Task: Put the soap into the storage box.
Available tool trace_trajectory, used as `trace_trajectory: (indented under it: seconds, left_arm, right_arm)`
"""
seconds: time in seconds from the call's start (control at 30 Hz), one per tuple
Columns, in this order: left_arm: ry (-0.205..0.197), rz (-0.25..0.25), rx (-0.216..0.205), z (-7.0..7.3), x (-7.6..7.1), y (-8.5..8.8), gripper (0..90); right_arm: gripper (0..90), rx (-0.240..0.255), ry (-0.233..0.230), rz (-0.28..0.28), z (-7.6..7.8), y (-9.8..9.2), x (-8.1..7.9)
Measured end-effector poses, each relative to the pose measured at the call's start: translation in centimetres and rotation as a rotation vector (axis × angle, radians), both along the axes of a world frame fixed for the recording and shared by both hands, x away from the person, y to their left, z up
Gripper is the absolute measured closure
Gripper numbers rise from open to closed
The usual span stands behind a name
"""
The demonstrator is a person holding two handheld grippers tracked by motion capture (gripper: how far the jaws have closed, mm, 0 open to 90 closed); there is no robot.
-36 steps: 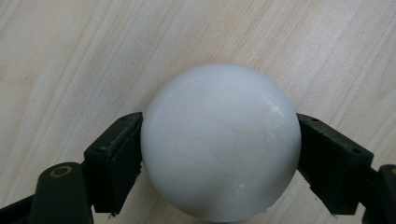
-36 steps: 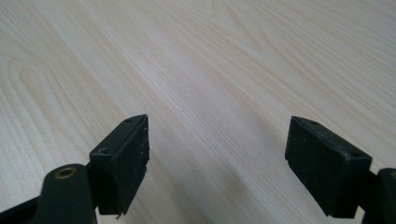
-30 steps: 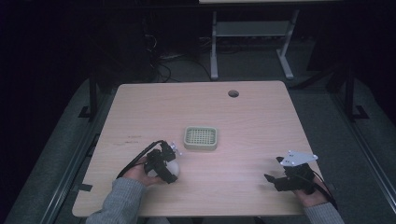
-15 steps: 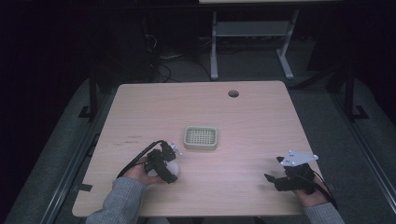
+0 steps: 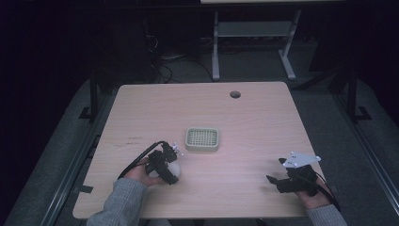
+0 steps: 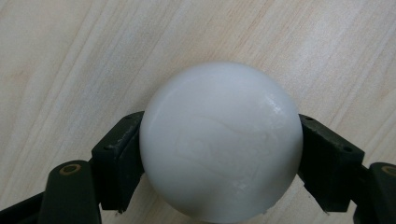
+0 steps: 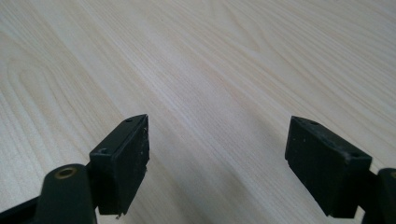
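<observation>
Much bare table (image 5: 263, 127) around tray (image 5: 202, 139)

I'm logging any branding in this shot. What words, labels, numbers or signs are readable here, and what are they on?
None can be read.
White ball in the left gripper: faint raised marks on its surface, too indistinct to read as text.
Grid tray, right gripper and table: no lettering visible.
</observation>
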State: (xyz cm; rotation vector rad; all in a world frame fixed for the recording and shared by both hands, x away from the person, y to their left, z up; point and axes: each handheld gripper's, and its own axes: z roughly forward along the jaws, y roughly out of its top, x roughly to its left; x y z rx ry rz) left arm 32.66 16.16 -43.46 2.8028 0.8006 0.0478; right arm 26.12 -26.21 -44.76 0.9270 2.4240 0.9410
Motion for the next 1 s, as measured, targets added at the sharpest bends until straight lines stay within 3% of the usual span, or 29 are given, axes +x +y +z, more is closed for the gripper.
trace_trajectory:
  seconds: [0.5, 1.0]
  left_arm:
    - [-0.015, -0.005, -0.011, 1.2, 0.0, -0.4, 23.7]
    - [0.005, -0.020, -0.009, 2.3, 1.0, -1.4, 23.7]
  right_arm:
    - [21.3, -0.002, 0.000, 0.002, 0.0, 0.1, 0.0]
    - [21.2, 0.009, 0.000, 0.004, 0.1, 0.2, 0.0]
